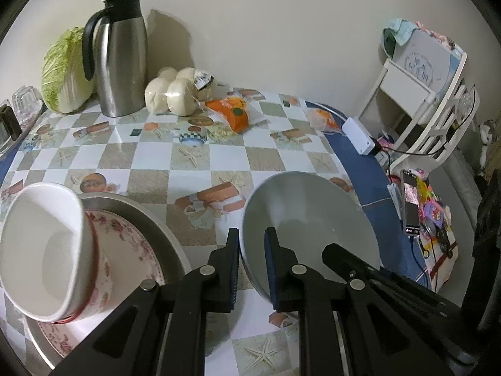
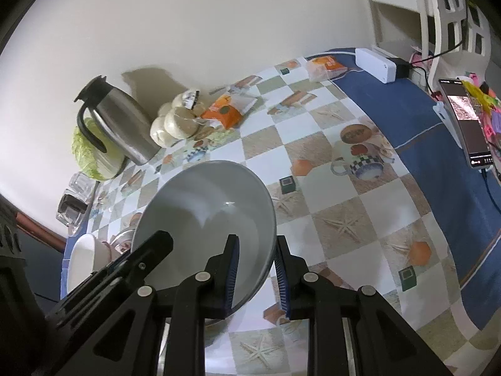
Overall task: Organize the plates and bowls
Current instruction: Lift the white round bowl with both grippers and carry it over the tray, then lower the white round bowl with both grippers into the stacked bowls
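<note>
A large pale grey bowl (image 1: 310,216) is held above the checkered table, tilted. My left gripper (image 1: 252,261) is shut on its left rim. My right gripper (image 2: 256,269) is shut on its right rim; the bowl also shows in the right wrist view (image 2: 206,206). At the left, a white bowl (image 1: 43,250) leans tilted on a floral plate (image 1: 125,238), which lies in a steel plate (image 1: 162,225). The white bowl appears small at lower left in the right wrist view (image 2: 84,257).
At the back stand a steel jug (image 1: 120,59), a cabbage (image 1: 62,75), bagged buns (image 1: 175,92) and an orange packet (image 1: 235,112). A white power strip (image 1: 358,136), a phone (image 1: 410,203) and a white shelf (image 1: 422,100) are at the right.
</note>
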### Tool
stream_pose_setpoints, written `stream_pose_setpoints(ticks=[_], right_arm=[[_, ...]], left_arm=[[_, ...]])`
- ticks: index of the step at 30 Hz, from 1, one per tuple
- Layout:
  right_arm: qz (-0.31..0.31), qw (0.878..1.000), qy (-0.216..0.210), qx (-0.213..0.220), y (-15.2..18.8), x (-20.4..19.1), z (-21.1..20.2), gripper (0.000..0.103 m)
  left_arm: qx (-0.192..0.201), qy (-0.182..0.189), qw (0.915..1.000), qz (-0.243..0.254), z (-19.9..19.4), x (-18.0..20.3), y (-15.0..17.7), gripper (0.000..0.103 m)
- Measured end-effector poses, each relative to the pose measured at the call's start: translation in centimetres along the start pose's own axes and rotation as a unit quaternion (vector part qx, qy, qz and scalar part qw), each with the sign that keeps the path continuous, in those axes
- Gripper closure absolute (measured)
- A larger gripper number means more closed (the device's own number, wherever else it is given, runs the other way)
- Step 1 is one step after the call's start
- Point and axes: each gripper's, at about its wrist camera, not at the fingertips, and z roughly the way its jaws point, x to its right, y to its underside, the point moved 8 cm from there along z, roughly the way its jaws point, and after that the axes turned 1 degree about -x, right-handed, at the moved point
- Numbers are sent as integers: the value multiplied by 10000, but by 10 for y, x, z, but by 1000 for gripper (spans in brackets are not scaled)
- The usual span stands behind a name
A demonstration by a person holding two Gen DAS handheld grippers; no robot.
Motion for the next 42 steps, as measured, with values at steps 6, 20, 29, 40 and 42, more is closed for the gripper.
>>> stream_pose_setpoints(ticks=[6,20,29,40,42], right_arm=[[-118,9999,-16,57,2,-19,-5,78],[-496,9983,-255,165,10,-82,-13,78],[-892,9952,-357,205,19,-128,-15,78],[-1134,9917,-581,169,34,-171,-9,78],[-1185,9910,-602,157,37,-179,-7,78]], left_arm=[[110,-34,9999,-107,-14,-15,-4,87],[481,-86,9976,-482,-57,-69,-13,87],[712,-225,9947,-708,-81,-105,-12,87],[863,-417,9912,-909,-100,-148,-7,87],[884,-442,9903,-978,-102,-155,-6,87]])
